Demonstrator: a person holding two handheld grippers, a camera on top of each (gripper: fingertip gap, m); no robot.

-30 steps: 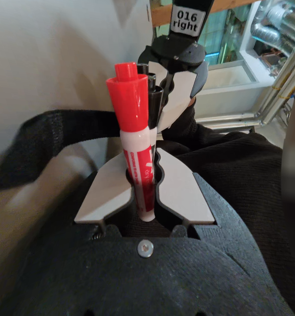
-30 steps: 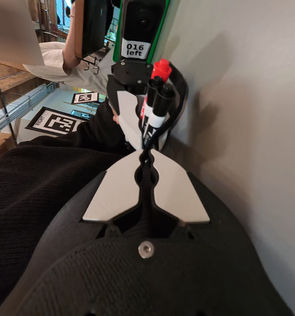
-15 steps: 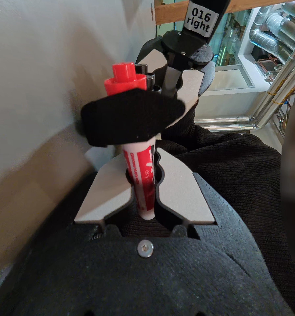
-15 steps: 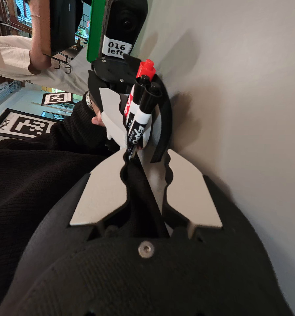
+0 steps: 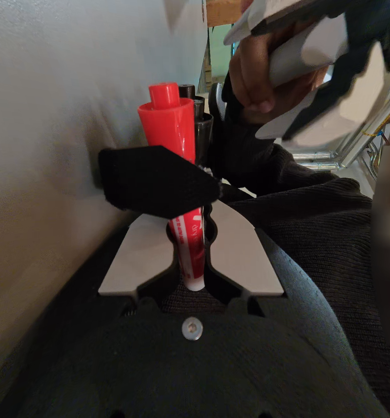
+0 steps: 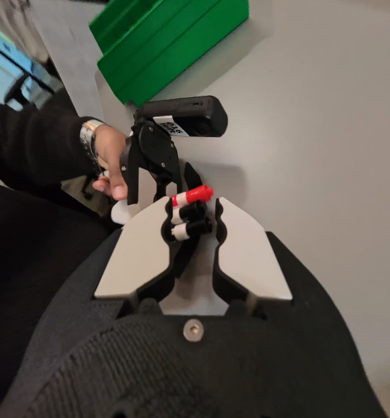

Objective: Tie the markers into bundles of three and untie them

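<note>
My left gripper (image 5: 185, 217) is shut on a red marker (image 5: 169, 133), with two black markers (image 5: 203, 129) held side by side behind it. A black strap (image 5: 158, 178) lies wrapped across the bundle just above the fingertips. In the right wrist view the same red marker (image 6: 196, 194) and black markers (image 6: 194, 212) show in the gap of my right gripper (image 6: 193, 200), which is open, empty and set back from them. A loose end of the strap (image 6: 185, 255) hangs below the bundle. The right gripper (image 5: 302, 54) appears blurred at the upper right of the left wrist view.
A green bin (image 6: 167, 45) stands on the pale table (image 6: 302, 158) beyond the left gripper's black body (image 6: 153, 156). A person's hand (image 6: 110, 158) in a black sleeve holds that gripper. Metal pipes (image 5: 320, 160) run in the background. My hands' fingertips stand some 9 cm from each other.
My right gripper let go of the strap, opened and drew back from the bundle. The strap now lies across the markers. The left gripper kept its hold.
</note>
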